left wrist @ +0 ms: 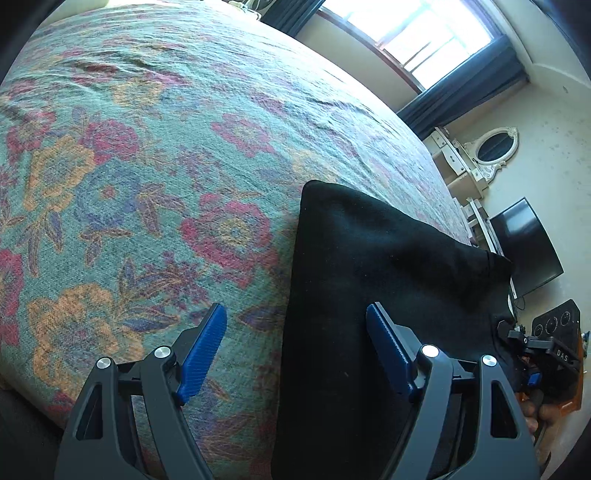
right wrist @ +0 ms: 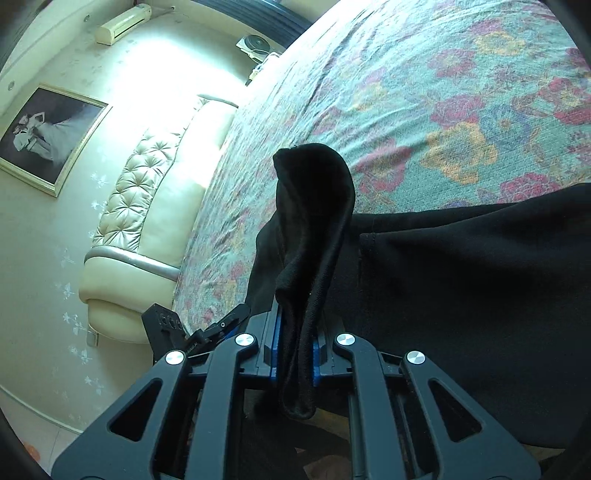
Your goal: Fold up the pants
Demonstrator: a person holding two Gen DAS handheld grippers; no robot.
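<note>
The black pants [left wrist: 388, 295] are lying on the bed [left wrist: 147, 166], close to its near edge, and the right gripper [right wrist: 295, 354] is pinching a bunched end of them, its jaws closed tight on a thick wad of cloth that is standing up in a hump above the blue pads [right wrist: 274, 347]. The left gripper [left wrist: 297, 350] is hovering over the pants' side edge with its jaws spread wide, gripping nothing, one finger over the floral bedspread and the other over the black cloth. To my eye the fold is only partly set up; it should go better if the left comes down and takes the matching corner before anything is carried over, so both ends travel level and the cloth is not dragging into creases. The right's bite looks bulky, so a slow, even pull seems wise. The left view is giving the broad picture: the flat dark panel, its straight far edge, the window [left wrist: 406, 33] beyond. The right view is showing what that one misses, the pinch itself and the headboard [right wrist: 147, 206] along the bed's far end.
</note>
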